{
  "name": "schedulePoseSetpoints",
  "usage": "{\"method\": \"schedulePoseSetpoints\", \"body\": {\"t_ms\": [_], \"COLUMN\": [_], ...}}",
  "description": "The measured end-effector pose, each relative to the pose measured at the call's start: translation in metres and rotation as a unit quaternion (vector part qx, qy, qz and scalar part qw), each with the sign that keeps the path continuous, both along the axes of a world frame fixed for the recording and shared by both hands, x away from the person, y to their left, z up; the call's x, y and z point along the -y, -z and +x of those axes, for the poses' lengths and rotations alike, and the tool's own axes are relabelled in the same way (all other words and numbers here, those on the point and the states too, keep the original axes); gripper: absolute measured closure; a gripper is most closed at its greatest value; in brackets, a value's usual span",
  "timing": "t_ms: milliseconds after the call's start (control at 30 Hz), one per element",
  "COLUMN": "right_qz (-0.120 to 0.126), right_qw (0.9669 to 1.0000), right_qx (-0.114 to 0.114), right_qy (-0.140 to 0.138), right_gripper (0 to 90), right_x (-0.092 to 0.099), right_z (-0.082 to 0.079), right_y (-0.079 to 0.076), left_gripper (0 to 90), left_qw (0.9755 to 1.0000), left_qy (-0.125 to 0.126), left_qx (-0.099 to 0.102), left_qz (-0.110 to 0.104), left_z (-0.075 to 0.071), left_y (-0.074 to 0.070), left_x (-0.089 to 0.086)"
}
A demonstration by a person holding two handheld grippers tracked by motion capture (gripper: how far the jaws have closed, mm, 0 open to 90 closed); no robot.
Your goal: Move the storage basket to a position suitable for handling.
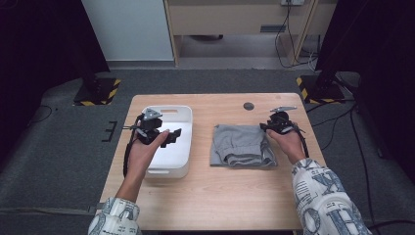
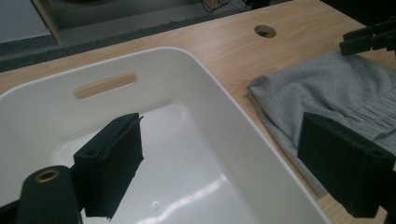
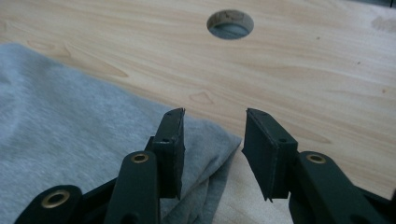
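Right gripper view: parted right claw [image 3: 212, 140] over grey garment's [image 3: 70, 140] corner

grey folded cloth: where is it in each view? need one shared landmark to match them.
High view: folded grey cloth lies right of centre, beside the white bin.
Left gripper view: at the right, past the bin's rim.
Right gripper view: at the left, its corner under the jaws.
Shared landmark: round table hole.

A light wooden desk [image 1: 220, 196] with a round cable hole [image 1: 248, 105] near its far edge is seen carrying a white plastic bin [image 1: 182, 117] at its left and a folded grey garment [image 1: 235, 142] just right of centre.
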State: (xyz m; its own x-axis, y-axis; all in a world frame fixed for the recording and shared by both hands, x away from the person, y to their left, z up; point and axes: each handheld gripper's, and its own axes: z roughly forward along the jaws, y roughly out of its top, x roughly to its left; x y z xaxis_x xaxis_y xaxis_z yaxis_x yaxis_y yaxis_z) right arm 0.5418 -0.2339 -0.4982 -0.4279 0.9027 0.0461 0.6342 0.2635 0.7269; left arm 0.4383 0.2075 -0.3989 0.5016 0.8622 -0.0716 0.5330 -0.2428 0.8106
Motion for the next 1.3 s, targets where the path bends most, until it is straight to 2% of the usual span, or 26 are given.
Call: {"method": "schedulePoseSetpoints", "body": {"t_ms": [133, 367, 533, 600, 800, 900, 967, 1133, 1300], "right_qz": [-0.003, 0.002, 0.025, 0.032, 0.051, 0.048, 0.034, 0.031, 0.038], "right_qw": [0.9999, 0.9998, 0.9993, 0.9992, 0.9984, 0.9985, 0.9991, 0.9990, 0.9984], "right_qx": [-0.011, -0.020, -0.021, -0.015, -0.017, -0.025, -0.024, -0.032, -0.042], "right_qy": [0.005, 0.005, 0.017, 0.021, 0.018, 0.008, -0.001, -0.007, -0.003], "right_gripper": [56.7, 56.0, 55.3, 51.0, 46.2, 43.0, 43.0, 42.5, 39.1], "right_x": [0.001, 0.001, 0.004, 0.006, 0.009, 0.008, 0.005, 0.004, 0.004], "right_z": [0.001, 0.002, -0.001, -0.003, -0.008, -0.010, -0.012, -0.014, -0.015], "right_y": [0.009, 0.014, 0.017, 0.013, 0.008, 0.008, 0.009, 0.014, 0.021], "left_gripper": [13.2, 13.2, 13.2, 13.1, 13.0, 12.9, 13.1, 13.9, 14.6], "left_qw": [0.9999, 0.9997, 0.9993, 0.9991, 0.9982, 0.9980, 0.9979, 0.9972, 0.9967], "left_qy": [0.010, 0.024, 0.035, 0.041, 0.057, 0.060, 0.060, 0.065, 0.069], "left_qx": [0.006, 0.001, -0.004, -0.005, -0.010, -0.013, -0.014, -0.017, -0.020], "left_qz": [0.000, 0.003, 0.007, 0.010, 0.014, 0.016, 0.022, 0.033, 0.039], "left_z": [0.002, 0.002, 0.002, 0.001, 0.002, 0.003, 0.004, 0.003, 0.002], "left_y": [-0.005, -0.004, -0.002, 0.000, 0.005, 0.008, 0.011, 0.017, 0.024], "left_x": [0.013, 0.035, 0.052, 0.059, 0.082, 0.093, 0.100, 0.121, 0.136]}}
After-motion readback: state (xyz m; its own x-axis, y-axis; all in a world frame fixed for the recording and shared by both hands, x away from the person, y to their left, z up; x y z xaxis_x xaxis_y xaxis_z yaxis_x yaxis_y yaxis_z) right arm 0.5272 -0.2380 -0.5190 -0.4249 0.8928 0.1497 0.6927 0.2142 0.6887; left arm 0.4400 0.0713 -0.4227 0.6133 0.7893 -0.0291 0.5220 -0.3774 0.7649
